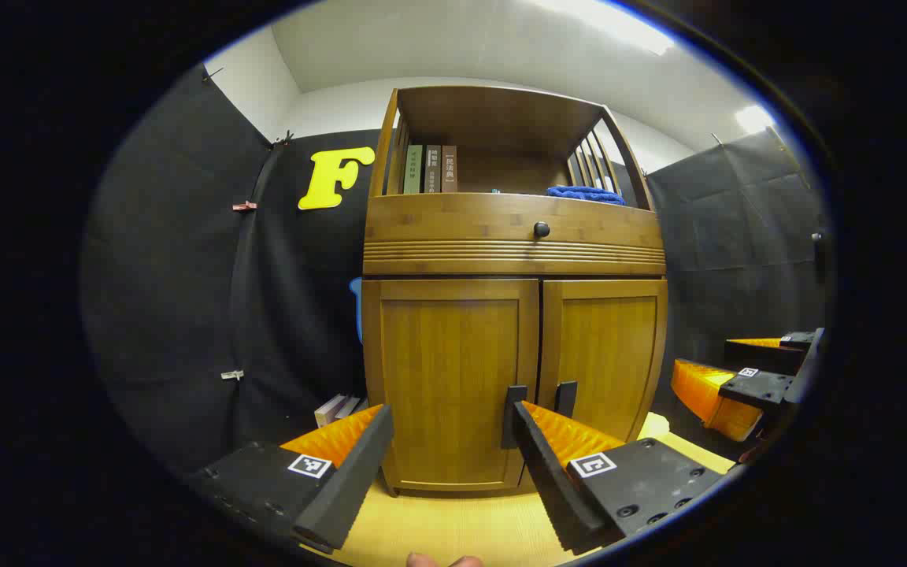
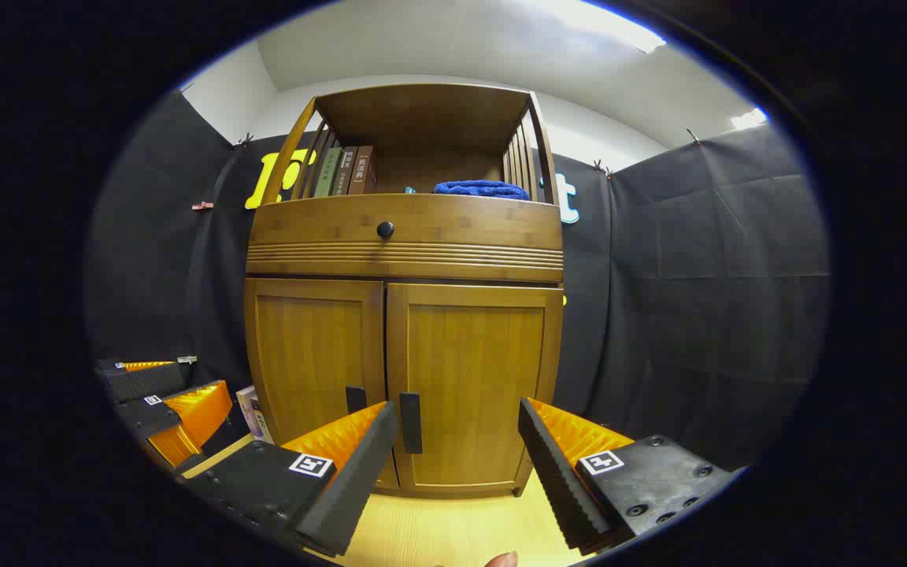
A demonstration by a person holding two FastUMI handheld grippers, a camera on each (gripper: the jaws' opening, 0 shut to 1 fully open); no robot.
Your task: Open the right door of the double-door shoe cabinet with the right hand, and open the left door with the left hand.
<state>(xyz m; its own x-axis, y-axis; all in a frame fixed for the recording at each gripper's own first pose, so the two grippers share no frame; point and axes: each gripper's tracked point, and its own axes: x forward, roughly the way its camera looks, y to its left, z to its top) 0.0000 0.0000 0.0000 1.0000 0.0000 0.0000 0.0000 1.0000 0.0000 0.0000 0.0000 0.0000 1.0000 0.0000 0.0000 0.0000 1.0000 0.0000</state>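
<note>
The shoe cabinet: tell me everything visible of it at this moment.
The shoe cabinet is warm brown wood, bamboo-like, standing upright on a pale floor against the black wall. Both lower doors are shut, each with a dark vertical handle near the centre seam. Above them sits a drawer front with a dark round knob, then an open shelf with slatted sides holding upright books and a folded blue cloth. Neither claw touches it.

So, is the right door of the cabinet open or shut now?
Shut. The right door lies flush beside the left door, and no inside shows.
</note>
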